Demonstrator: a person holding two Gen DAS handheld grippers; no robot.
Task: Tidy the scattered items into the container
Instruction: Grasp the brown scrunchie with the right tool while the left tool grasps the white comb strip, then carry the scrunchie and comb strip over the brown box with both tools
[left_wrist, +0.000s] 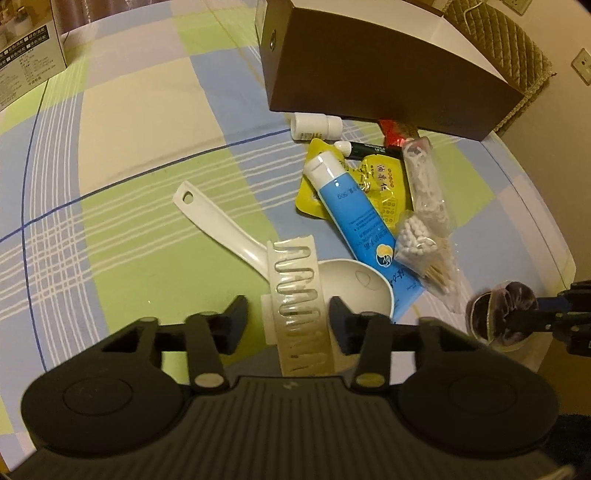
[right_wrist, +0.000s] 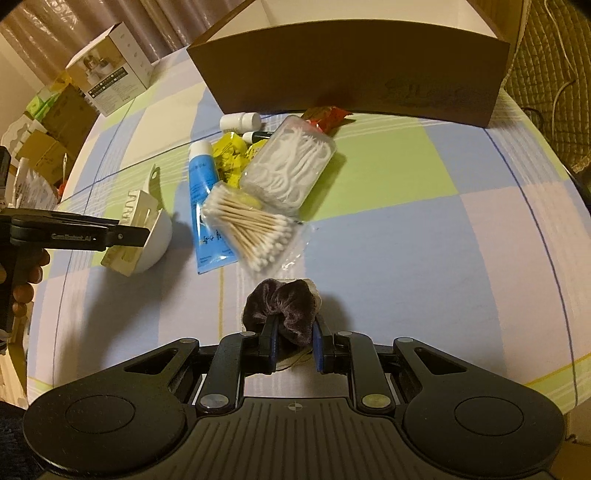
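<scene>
A brown open box (left_wrist: 380, 74) stands at the far side of the table; it also shows in the right wrist view (right_wrist: 354, 70). Before it lie a blue tube (left_wrist: 354, 206), yellow packets (left_wrist: 384, 181), a white bottle (left_wrist: 316, 125), a floss pick box (right_wrist: 291, 162), cotton swabs (right_wrist: 255, 229) and a white spoon (left_wrist: 236, 236). My left gripper (left_wrist: 288, 321) is open around a cream ridged holder (left_wrist: 299, 302) resting on the spoon's bowl. My right gripper (right_wrist: 295, 338) is shut on a dark velvet scrunchie (right_wrist: 284, 299) near the table's front.
A checked cloth (right_wrist: 424, 240) covers the table. A printed carton (right_wrist: 110, 77) stands at the far left, with more boxes (right_wrist: 48, 122) beyond the left edge. A quilted chair back (left_wrist: 509, 40) is behind the brown box.
</scene>
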